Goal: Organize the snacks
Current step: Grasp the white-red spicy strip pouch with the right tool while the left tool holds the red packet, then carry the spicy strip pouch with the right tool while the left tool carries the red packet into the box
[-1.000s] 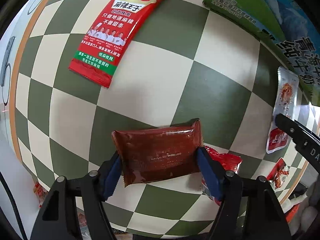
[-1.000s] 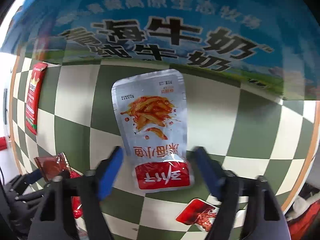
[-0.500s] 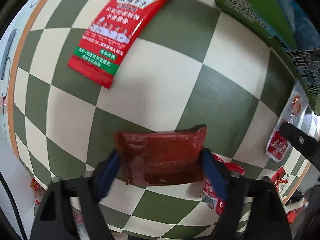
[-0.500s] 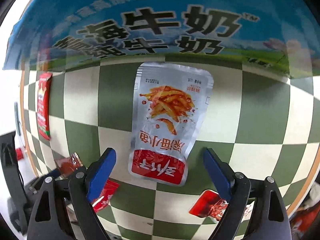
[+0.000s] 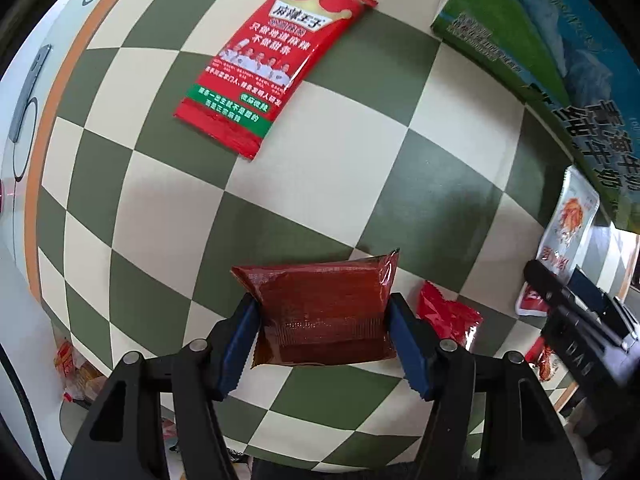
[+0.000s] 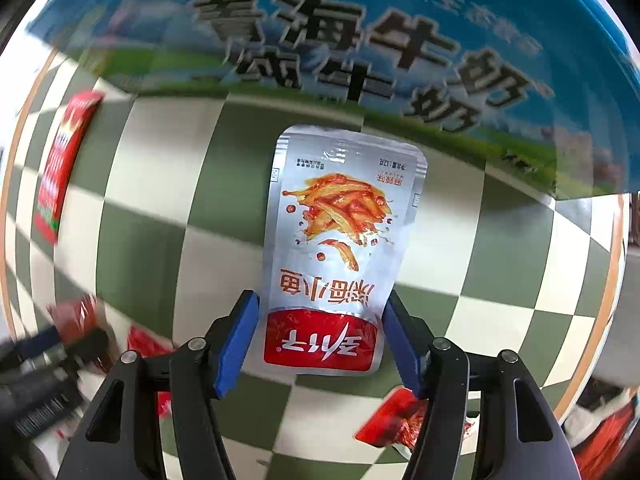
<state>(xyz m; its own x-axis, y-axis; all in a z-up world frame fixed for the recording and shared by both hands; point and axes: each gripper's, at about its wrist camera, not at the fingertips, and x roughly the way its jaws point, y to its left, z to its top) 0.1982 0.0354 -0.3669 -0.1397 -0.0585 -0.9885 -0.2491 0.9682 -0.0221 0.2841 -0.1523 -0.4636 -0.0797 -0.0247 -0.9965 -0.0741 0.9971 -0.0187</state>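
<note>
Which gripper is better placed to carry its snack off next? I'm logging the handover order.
Left, probably. The left gripper is clamped on the dark red packet. The right gripper's fingers flank the silver pouch, contact unclear.
</note>
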